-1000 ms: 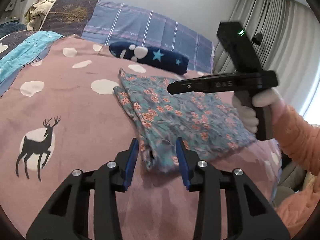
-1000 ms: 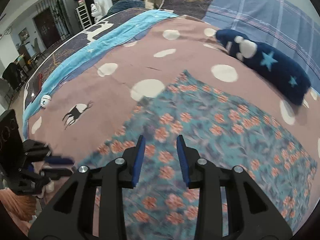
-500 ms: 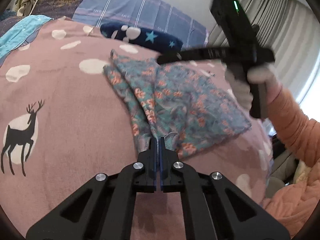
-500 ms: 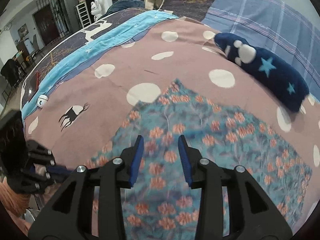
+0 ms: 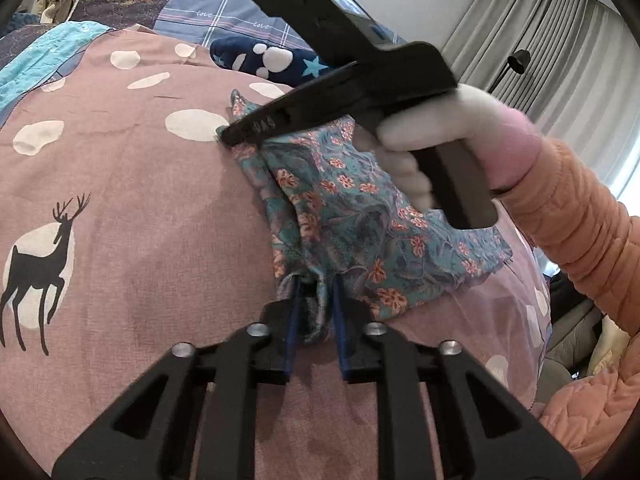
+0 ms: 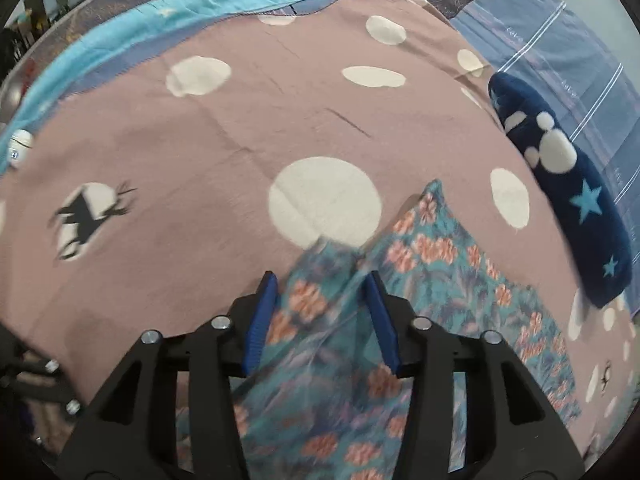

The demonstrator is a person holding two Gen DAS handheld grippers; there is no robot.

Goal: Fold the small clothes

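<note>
the teal floral-print cotton garment (image 5: 360, 216) lies partly folded on the dusty-pink bedspread with white spots and black deer prints (image 5: 132, 200), its long folded edge running away from the left wrist camera. the left hand-held gripper (image 5: 315, 312) has its blue-padded fingers (image 5: 291, 320) a little apart with a bunched near corner of the garment gathered between them; the cloth touches both pads, though whether it is firmly pinched cannot be told. in the left wrist view the right hand-held gripper (image 5: 228, 135), held by a white-gloved hand (image 5: 432, 140) in a peach quilted sleeve (image 5: 580, 216), points its tip at the far corner of the garment's folded edge. in the right wrist view the right hand-held gripper (image 6: 320, 312) has its blue pads wide apart, straddling a raised, blurred fold of the garment (image 6: 440, 280) without closing on it. a navy plush pillow with white paw print and pale blue stars (image 6: 568, 200) lies near the garment's far side.
</note>
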